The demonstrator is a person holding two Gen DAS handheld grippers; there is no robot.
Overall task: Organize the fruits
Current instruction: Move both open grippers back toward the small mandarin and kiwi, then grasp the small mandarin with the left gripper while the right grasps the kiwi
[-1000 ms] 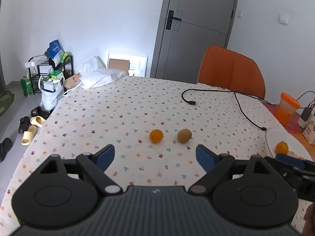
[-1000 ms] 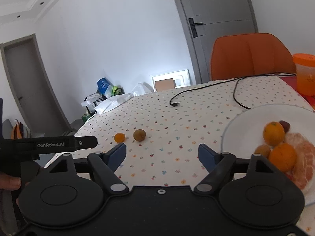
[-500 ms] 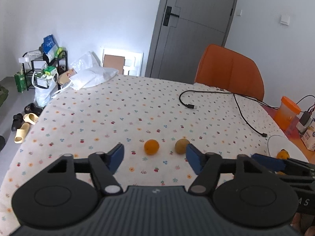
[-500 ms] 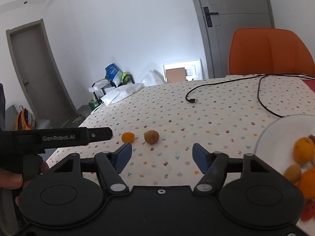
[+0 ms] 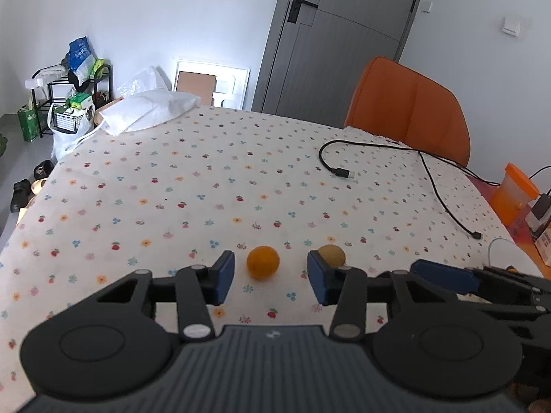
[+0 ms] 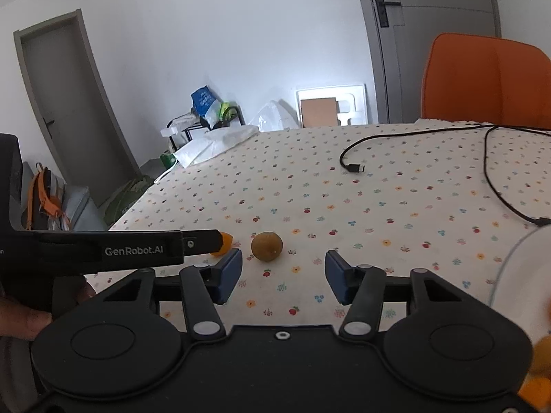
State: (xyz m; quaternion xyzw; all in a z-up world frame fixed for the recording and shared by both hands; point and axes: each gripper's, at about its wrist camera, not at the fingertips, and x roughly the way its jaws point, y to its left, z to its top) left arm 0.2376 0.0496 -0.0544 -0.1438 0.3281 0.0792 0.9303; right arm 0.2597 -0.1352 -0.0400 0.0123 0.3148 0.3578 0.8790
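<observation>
A small orange (image 5: 263, 262) and a brown kiwi (image 5: 330, 255) lie side by side on the flowered tablecloth (image 5: 241, 179). My left gripper (image 5: 271, 277) is low over the cloth with its jaws closing. The orange sits just ahead of the gap, and the pads are not touching it. My right gripper (image 6: 283, 275) is also closing, with the kiwi (image 6: 267, 246) just beyond its gap, nearer the left finger and untouched. In the right wrist view the left gripper's fingers (image 6: 199, 239) hide most of the orange (image 6: 225, 241).
A white plate (image 6: 516, 268) holding orange fruit (image 6: 542, 361) is at the right edge. A black cable (image 5: 430, 179) crosses the far right of the table. An orange cup (image 5: 513, 192) and an orange chair (image 5: 406, 110) stand beyond. A white bag (image 5: 144, 113) lies at the far left corner.
Both grippers moved forward and left toward the two fruits, and their jaws narrowed. The plate slid to the right edge of the right wrist view.
</observation>
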